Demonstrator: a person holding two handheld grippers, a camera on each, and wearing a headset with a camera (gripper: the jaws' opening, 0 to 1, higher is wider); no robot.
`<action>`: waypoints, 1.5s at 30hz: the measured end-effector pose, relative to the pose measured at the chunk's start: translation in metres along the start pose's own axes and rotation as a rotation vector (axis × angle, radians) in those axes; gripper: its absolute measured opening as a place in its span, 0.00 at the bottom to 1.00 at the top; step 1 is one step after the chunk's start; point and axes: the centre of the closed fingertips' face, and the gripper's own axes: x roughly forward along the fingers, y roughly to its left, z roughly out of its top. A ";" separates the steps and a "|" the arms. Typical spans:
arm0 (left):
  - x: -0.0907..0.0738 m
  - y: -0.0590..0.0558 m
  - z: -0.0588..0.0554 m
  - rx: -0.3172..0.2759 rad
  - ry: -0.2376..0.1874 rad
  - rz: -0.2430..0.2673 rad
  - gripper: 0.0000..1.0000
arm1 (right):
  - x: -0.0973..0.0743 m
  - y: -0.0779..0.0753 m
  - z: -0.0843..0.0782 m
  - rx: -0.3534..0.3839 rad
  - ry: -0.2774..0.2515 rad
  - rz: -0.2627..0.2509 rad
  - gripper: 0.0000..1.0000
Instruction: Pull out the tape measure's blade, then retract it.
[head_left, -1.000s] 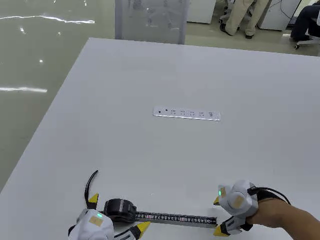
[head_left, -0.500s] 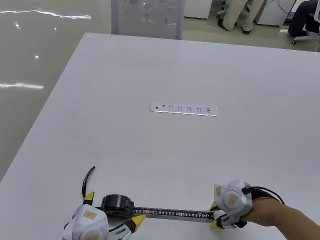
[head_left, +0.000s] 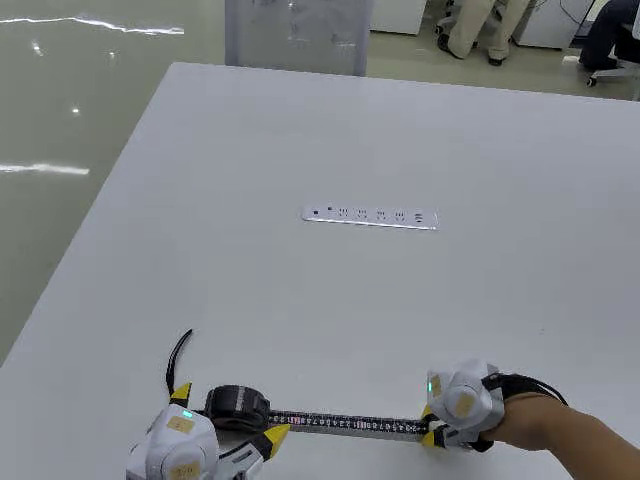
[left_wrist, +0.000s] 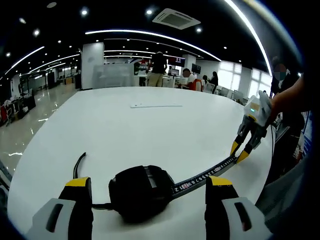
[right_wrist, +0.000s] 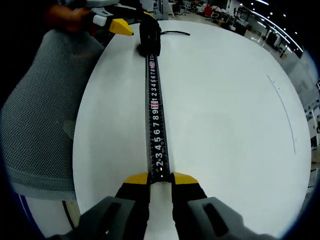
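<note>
Fingers of the right gripper are pinched together on the end of the blade, which lies drawn out flat along the white surface. The left gripper has its fingers apart on either side of the black tape measure case, not clamping it as far as I can see. If that pinch slips, I'd expect the sprung blade to whip back, and the unheld case could skid or be dragged along.
</note>
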 end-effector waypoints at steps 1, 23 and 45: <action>0.000 0.000 -0.003 -0.030 0.013 -0.001 0.89 | 0.000 0.000 0.001 0.017 0.007 -0.001 0.15; 0.026 0.009 -0.023 -0.147 0.074 0.128 0.71 | 0.003 -0.001 -0.001 0.102 0.069 -0.009 0.14; 0.029 0.016 -0.028 -0.159 0.102 0.203 0.64 | 0.002 0.001 0.000 0.105 0.075 -0.012 0.14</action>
